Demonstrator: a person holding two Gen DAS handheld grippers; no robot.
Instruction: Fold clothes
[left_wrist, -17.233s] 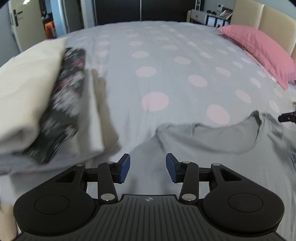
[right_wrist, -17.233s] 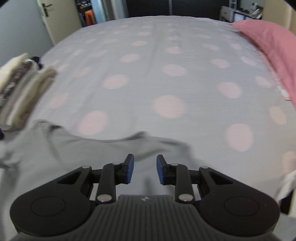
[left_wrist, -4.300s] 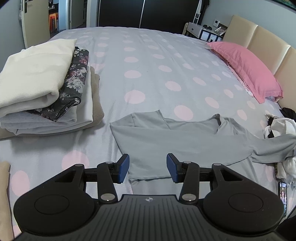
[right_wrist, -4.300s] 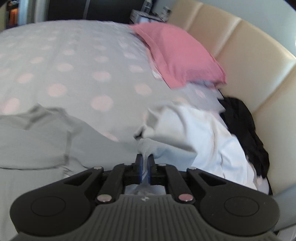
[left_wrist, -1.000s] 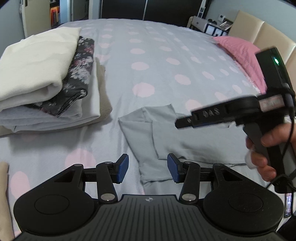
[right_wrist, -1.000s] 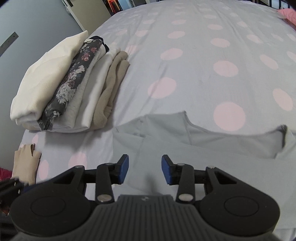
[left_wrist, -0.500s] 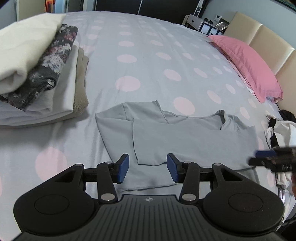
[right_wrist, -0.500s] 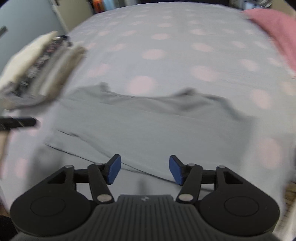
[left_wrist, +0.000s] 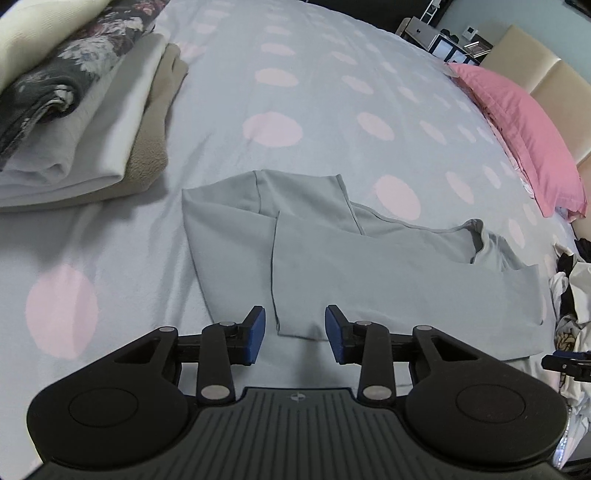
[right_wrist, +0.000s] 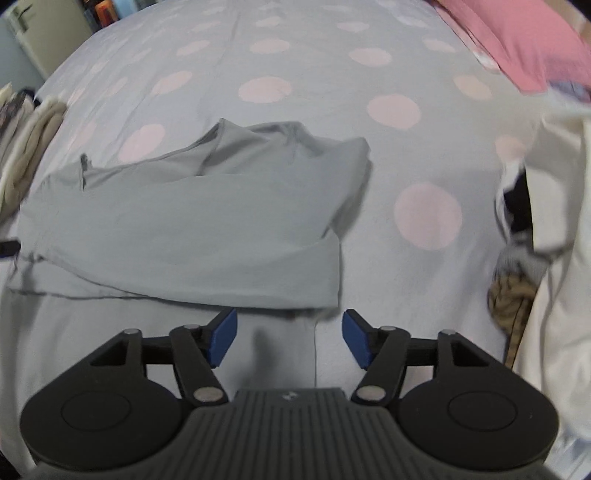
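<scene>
Left tongs (left_wrist: 294, 334) dropped, narrowing over grey shirt (left_wrist: 388, 273) corner, ungripped; right tongs (right_wrist: 289, 338) widening, released.

Spotted bed (left_wrist: 314, 110) bears grey shirt (left_wrist: 388, 269), folded stack (left_wrist: 92, 122), pink pillow (left_wrist: 524, 129).

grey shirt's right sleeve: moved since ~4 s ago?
Yes. The grey shirt had its sleeve stretched toward the unfolded clothes pile; it now lies folded across the body, away from the pile.
</scene>
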